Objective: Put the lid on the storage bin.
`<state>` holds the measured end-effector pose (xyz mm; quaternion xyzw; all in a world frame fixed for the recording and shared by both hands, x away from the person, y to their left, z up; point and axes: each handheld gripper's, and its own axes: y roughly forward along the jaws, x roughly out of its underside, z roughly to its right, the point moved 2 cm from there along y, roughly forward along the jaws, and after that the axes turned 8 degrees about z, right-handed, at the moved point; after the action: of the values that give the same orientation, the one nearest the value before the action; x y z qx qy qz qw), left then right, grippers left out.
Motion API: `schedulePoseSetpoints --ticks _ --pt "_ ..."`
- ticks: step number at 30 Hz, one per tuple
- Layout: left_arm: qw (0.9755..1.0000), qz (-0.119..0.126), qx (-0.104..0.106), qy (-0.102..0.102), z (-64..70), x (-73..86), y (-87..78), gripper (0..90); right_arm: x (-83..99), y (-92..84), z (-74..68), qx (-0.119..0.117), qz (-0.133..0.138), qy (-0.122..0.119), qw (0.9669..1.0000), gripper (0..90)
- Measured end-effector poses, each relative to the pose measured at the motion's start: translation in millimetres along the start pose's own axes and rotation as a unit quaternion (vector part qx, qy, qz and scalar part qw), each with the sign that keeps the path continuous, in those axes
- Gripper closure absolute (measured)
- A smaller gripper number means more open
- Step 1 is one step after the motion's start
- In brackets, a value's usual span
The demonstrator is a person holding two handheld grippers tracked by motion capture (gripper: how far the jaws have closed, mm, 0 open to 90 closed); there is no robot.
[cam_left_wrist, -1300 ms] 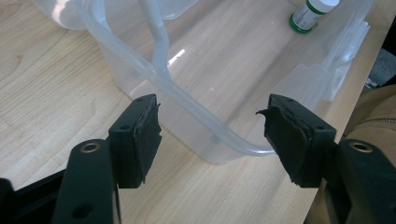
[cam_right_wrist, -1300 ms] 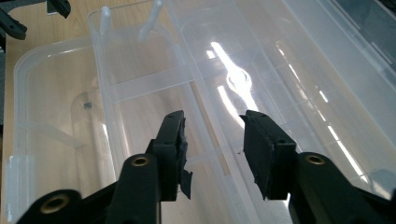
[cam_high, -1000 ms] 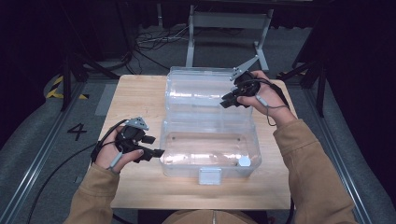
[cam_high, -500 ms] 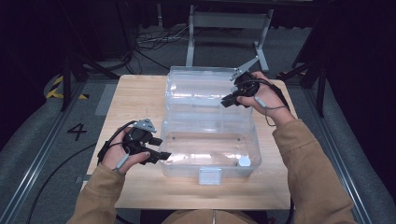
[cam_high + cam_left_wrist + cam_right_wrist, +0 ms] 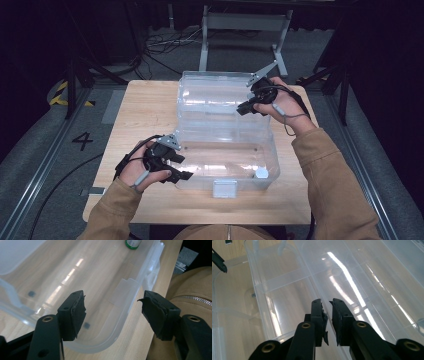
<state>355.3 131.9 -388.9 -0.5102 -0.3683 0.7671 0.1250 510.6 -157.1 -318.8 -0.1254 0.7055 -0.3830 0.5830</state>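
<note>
Box (image 5: 227,157): clear plastic storage box, lid open, sits in the middle of the counter (image 5: 145,107); the base is the near half, the lid (image 5: 215,95) lies hinged back on the far half.
Contents: one small white-capped item (image 5: 261,173) in the near right corner of the base (green-rimmed as seen in the left gripper view (image 5: 132,243)); otherwise bare.
Left gripper (image 5: 186,167): at the near left corner of the base, jaws wide apart, straddling the rounded rim (image 5: 130,300); pads do not press on it, nothing held.
Right gripper (image 5: 243,109): at the right end of the lid; its jaws have just been closing and now stand narrow, with the thin lid edge (image 5: 318,293) running into the slit between them (I judge it pinched, though contact is hard to see through clear plastic).
Handling: likely light, thin-walled and flexible, glossy so probably slippery; a one-corner pull would twist it.
Where to grip: rim or lid edge, near a corner where the wall is stiffest; the base needs steadying while the lid swings.
Latch (image 5: 224,188): white tab on the near wall, centre.
Surroundings: cables and a metal frame (image 5: 245,22) on the floor beyond the counter, well apart.
Obstructions: none on the counter; the small item could roll if the base is tipped.
</note>
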Motion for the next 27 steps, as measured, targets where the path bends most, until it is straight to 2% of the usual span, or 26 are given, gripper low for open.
schedulePoseSetpoints --ticks 5,11,12,15,19,20,25,27 --pt "0.9996 -0.023 0.014 0.009 5.3 1.3 11.3 37.9 0.4 -0.7 -0.4 0.0 0.0 -0.001 1.0 80.3" --pt "0.9988 -0.032 0.031 0.017 8.5 2.2 21.0 42.7 1.1 -1.1 -1.3 0.003 0.002 -0.003 1.0 80.4" --pt "0.9982 -0.039 0.038 0.024 9.7 2.8 24.1 43.4 1.1 -1.2 -1.8 0.004 0.001 -0.001 1.0 80.5" --pt "0.9979 -0.044 0.041 0.026 10.6 3.5 27.2 45.8 1.0 -1.0 -1.6 0.004 0.003 -0.003 1.0 80.5" --pt "0.9971 -0.055 0.047 0.025 10.8 5.9 34.7 56.8 1.3 -1.2 -1.8 0.003 0.003 -0.005 1.0 80.6" --pt "0.9966 -0.062 0.045 0.029 10.5 6.2 35.3 61.0 1.3 -1.2 -1.8 0.003 0.003 -0.006 1.0 80.6" --pt "0.9972 -0.063 0.024 0.032 8.7 6.6 36.1 72.4 1.4 -1.1 -2.1 0.004 0.005 -0.004 1.0 80.7" --pt "0.9972 -0.063 0.025 0.032 8.4 6.7 36.2 74.6 1.5 -1.0 -2.3 0.004 0.005 -0.004 1.0 80.7"
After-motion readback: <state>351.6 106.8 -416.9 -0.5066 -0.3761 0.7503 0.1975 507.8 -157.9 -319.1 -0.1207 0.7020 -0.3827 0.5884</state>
